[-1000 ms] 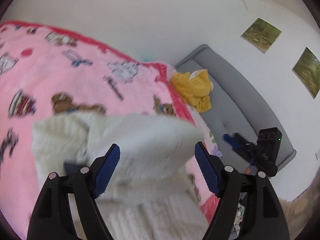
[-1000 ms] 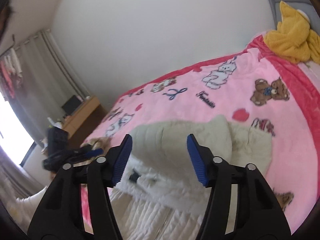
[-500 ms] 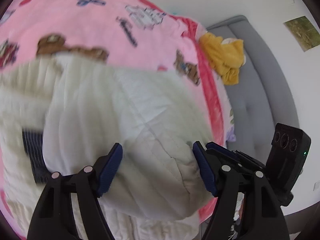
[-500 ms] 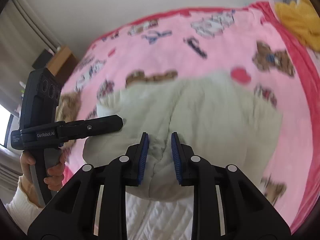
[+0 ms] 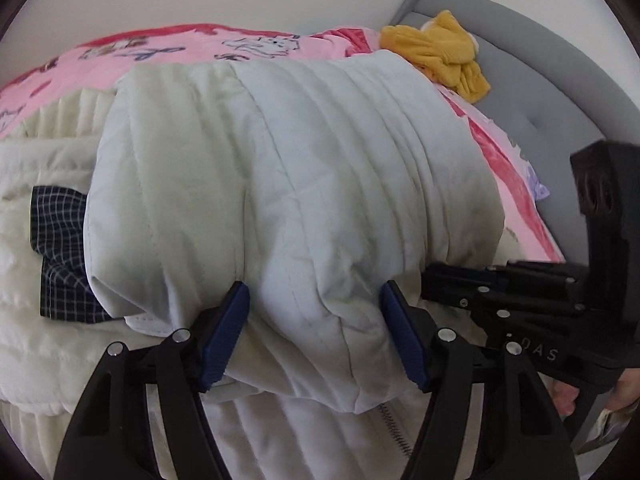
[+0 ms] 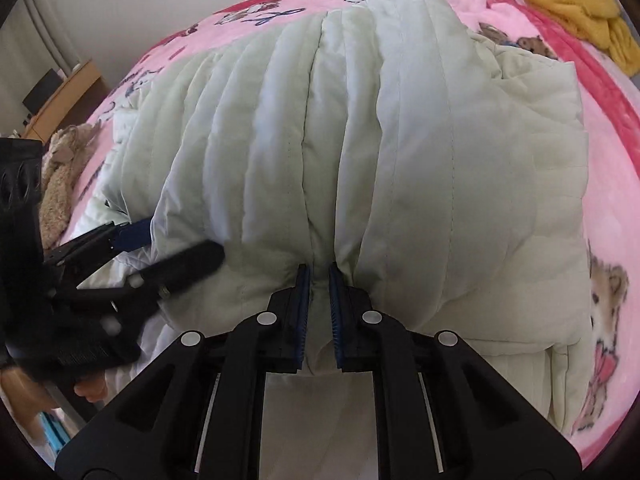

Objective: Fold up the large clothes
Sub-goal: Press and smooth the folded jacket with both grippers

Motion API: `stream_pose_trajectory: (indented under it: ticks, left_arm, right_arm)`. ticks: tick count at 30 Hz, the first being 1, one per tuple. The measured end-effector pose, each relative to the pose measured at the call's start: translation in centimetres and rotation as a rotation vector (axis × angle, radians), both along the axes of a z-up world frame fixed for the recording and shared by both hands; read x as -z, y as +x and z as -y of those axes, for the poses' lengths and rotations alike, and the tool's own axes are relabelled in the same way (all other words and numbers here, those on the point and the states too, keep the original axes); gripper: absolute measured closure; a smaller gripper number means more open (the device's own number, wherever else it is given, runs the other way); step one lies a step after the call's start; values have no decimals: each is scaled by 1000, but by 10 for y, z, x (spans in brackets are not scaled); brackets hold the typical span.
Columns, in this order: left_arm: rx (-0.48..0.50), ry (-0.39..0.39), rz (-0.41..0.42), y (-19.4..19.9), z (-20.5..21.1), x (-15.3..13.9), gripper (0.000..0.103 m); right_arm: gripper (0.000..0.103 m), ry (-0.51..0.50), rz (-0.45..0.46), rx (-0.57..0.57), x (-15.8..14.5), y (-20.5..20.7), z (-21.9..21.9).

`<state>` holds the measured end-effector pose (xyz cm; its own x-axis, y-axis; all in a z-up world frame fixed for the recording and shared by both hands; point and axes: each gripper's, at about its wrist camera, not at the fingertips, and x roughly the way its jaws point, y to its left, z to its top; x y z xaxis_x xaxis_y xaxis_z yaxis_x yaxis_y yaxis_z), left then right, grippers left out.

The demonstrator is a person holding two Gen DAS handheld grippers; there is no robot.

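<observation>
A white quilted jacket (image 5: 304,168) lies on the pink cartoon-print blanket (image 5: 160,48), its upper part doubled over toward me. My left gripper (image 5: 314,328) has a thick roll of that fold between its blue pads, which dent the fabric as the jaws are closing. In the right wrist view, the same jacket (image 6: 360,140) fills the frame. My right gripper (image 6: 319,292) pinches a narrow ridge of its near edge, jaws closing and nearly together. A dark checked lining (image 5: 60,252) shows at the left under the fold. The left gripper (image 6: 168,246) appears at the jacket's left edge.
A yellow garment (image 5: 440,52) lies at the head of the bed against the grey padded headboard (image 5: 540,92). A beige plush toy (image 6: 60,184) sits at the bed's left edge, with a wooden desk (image 6: 64,96) beyond it. A hand (image 6: 90,390) holds the left tool.
Both grippers have come down toward the bed with the jacket fold, which now lies doubled over the rest. The right jaws narrowed from wide apart to a tight pinch on the fabric.
</observation>
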<state>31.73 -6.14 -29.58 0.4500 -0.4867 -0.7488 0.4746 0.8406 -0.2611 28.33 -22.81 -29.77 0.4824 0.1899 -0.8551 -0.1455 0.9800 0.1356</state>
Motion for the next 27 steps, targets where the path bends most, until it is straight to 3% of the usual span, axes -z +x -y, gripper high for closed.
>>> stream_pose_trajectory:
  ticks: [2, 4, 5, 6, 7, 10, 11, 12, 14, 15, 16, 18, 19, 21, 25, 27]
  left_arm:
    - [-6, -39, -29, 4, -6, -6, 35]
    - [-21, -70, -53, 7, -12, -22, 35]
    - [-28, -74, -52, 7, -13, -34, 35]
    - [-39, -68, -46, 7, -11, -46, 35]
    - [-60, -58, -20, 6, -11, -62, 33]
    - [-164, -92, 78, 7, -18, -109, 18]
    - [-212, -112, 96, 11, -19, -120, 15]
    - [-292, -137, 113, 18, -25, -132, 15]
    - [-402, -107, 110, 38, -25, -139, 15]
    - [-449, -52, 100, 55, -20, -136, 19]
    - [-462, -12, 83, 70, -15, -130, 30]
    - [-423, 2, 43, 86, -6, -111, 46]
    - [-427, 43, 18, 93, 0, -94, 55]
    - [-437, 75, -13, 92, -4, -63, 62]
    - [-460, -58, -35, 67, -43, -25, 96]
    - [-442, -91, -46, 62, -50, -13, 101]
  right_arm:
    - [92, 0, 32, -25, -13, -8, -1]
    - [80, 56, 67, -36, -35, -14, 3]
    - [66, 91, 106, -47, -54, -21, 6]
    - [59, 86, 142, -44, -67, -26, 6]
    - [59, 74, 184, -39, -83, -30, 7]
    - [60, 60, 337, 7, -133, -31, 19]
    - [69, 46, 360, 23, -141, -25, 23]
    - [88, 11, 385, 33, -149, -9, 26]
    - [94, -70, 401, 40, -147, 16, 25]
    - [96, -126, 404, 45, -140, 38, 26]
    - [97, -157, 401, 45, -130, 53, 26]
    - [99, -166, 368, 54, -107, 73, 30]
    - [99, -170, 314, 62, -90, 81, 33]
    - [103, -200, 227, 98, -61, 84, 39]
    - [103, -116, 101, 188, -17, 65, 64]
    - [103, -58, 98, 214, -7, 56, 70]
